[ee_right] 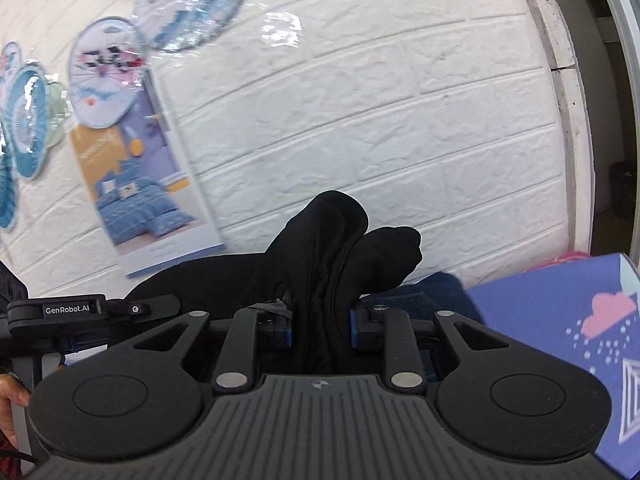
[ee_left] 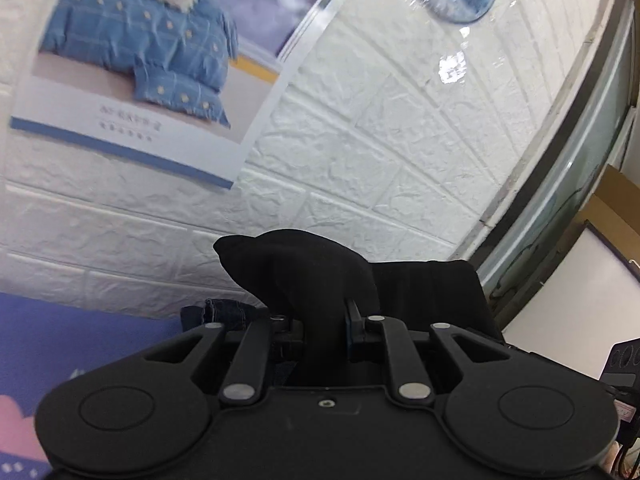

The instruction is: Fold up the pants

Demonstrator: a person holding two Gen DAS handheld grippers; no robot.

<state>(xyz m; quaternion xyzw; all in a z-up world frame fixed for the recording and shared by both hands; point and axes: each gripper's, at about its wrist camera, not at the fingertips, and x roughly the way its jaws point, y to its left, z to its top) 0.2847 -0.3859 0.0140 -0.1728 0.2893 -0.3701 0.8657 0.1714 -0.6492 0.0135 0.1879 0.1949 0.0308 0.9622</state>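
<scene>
The black pants are lifted off the surface, and each gripper pinches a bunch of them. In the left wrist view my left gripper is shut on a thin fold of the black cloth, which sticks up past the fingers. In the right wrist view my right gripper is shut on a thick bundled wad of the black pants, their fabric bulging above the jaws. The left gripper shows at the left edge there, with black cloth stretched between the two.
A white brick-pattern wall fills both views, with a bedding poster and paper fans on it. Dark blue denim lies behind the cloth. A purple patterned sheet lies at the right, and a person's hand shows at the left edge.
</scene>
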